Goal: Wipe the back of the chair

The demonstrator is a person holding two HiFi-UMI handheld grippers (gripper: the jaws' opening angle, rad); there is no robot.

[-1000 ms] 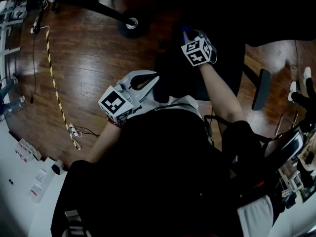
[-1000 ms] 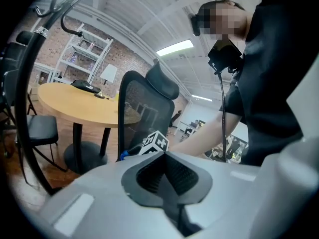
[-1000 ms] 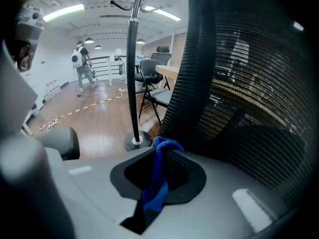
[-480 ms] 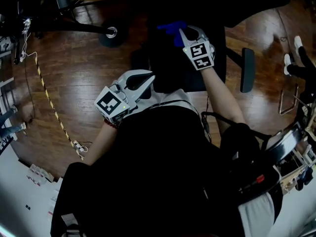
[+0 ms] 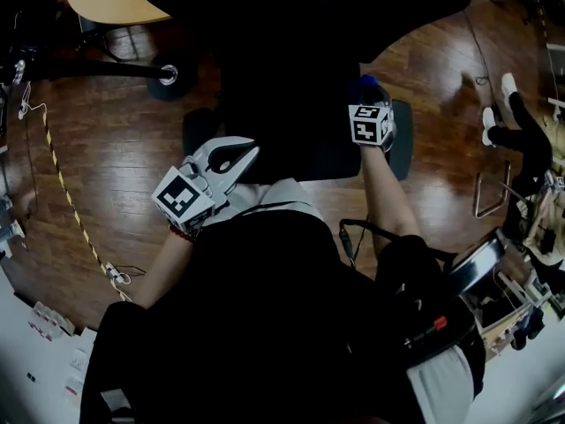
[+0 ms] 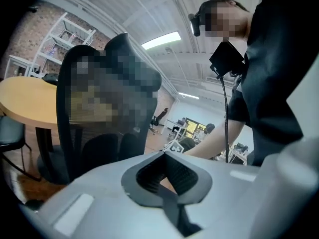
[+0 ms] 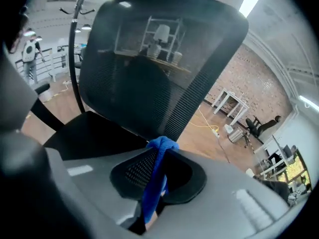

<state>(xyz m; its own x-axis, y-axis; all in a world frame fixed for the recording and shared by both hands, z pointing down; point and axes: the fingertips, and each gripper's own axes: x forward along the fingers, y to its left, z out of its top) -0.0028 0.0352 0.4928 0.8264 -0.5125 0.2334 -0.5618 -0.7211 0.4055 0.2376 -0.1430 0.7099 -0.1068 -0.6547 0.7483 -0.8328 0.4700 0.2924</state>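
My right tongs point(image 7: 155, 183) are clamped tight on a blue cloth point(image 7: 160, 147), with only a small fold of it poking out past the tips. My left tongs point(image 6: 168, 183) are closed as well, with nothing between them, and hang idle at about nine o'clock of my body. The chair back point(image 7: 149, 59), black mesh, stands upright at twelve o'clock from the right tongs. It is near, but as far as I can judge the cloth is not yet touching it. The seat point(image 7: 94, 133) lies below at about nine o'clock.

To wipe well, I think I should lead with that fold so cloth meets the mesh, not hard plastic. I'd tilt the tongs to lay it flatter. The mesh will probably give, so light pressure and long overlapping passes, from the top edge at twelve o'clock down towards six, seem best. So little cloth shows that each pass will cover only a narrow strip. An office chair like this may well swivel under a push, so my empty left tongs could brace the frame's edge
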